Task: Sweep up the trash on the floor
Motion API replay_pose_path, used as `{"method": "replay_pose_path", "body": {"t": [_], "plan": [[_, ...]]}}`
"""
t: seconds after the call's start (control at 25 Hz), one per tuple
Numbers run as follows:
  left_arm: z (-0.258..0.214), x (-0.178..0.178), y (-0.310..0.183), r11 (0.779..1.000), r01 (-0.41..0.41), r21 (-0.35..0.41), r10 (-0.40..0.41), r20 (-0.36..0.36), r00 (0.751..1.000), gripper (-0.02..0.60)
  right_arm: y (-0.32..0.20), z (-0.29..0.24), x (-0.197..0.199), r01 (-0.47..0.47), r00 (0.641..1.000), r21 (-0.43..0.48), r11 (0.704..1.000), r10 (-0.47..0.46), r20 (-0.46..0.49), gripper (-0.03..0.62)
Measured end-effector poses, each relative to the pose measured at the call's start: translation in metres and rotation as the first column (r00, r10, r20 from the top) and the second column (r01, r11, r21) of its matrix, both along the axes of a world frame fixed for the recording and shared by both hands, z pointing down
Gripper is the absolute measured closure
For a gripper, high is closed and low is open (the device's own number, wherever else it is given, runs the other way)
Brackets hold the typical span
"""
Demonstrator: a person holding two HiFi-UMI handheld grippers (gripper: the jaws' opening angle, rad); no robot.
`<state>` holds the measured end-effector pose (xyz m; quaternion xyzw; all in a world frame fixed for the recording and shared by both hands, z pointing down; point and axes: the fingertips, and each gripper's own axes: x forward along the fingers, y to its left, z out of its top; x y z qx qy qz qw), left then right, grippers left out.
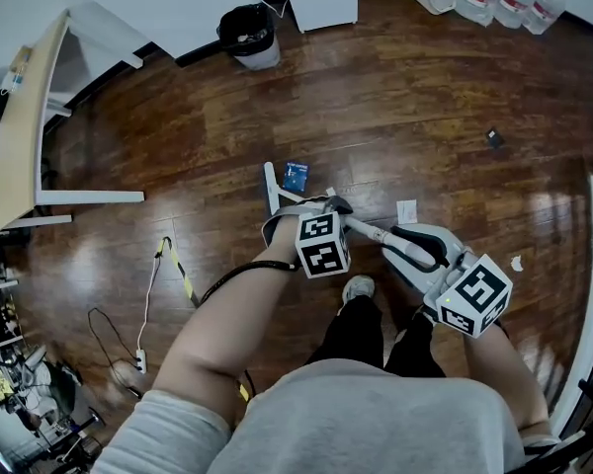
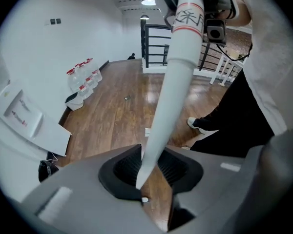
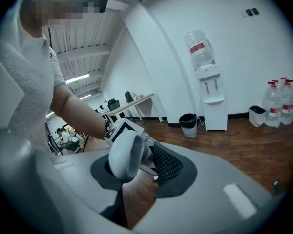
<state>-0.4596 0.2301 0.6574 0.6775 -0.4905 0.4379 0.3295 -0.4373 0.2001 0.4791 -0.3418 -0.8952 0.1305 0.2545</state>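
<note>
Trash lies unswept around your broom [image 1: 368, 230]: a blue packet [image 1: 296, 176] beside its lower end, white paper [image 1: 406, 210] just beyond its handle, a white scrap [image 1: 516, 263] well apart. Your left tool [image 2: 151, 179] and right tool [image 3: 132, 169] each pinch the handle. Sweeping looks barely begun.

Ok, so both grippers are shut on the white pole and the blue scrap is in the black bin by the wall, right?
Not quite. The head view shows the blue scrap lying on the floor beside the pole's lower end, not in the black bin by the wall. The rest holds: the left gripper and the right gripper are both shut on the white pole.
</note>
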Motion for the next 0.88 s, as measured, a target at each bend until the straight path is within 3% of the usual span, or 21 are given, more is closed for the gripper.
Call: {"method": "replay_pose_path", "body": {"t": [0.16,0.48,0.88], "plan": [[0.017,0.003,-0.021,0.999,-0.039,0.01,0.039,-0.009,0.999,0.488,-0.026,0.017,0.001,-0.081,0.996,-0.019,0.997,0.08,-0.028,0.479],[0.029,0.018,-0.036,0.997,-0.072,0.007,0.073,-0.005,0.997,0.488,-0.045,0.035,0.019,-0.125,0.988,0.001,0.992,0.124,-0.097,0.496],[0.02,0.064,-0.09,0.995,-0.098,0.033,0.098,0.007,0.995,0.488,-0.095,0.024,0.065,-0.198,0.976,0.006,0.98,0.198,-0.088,0.496]]}}
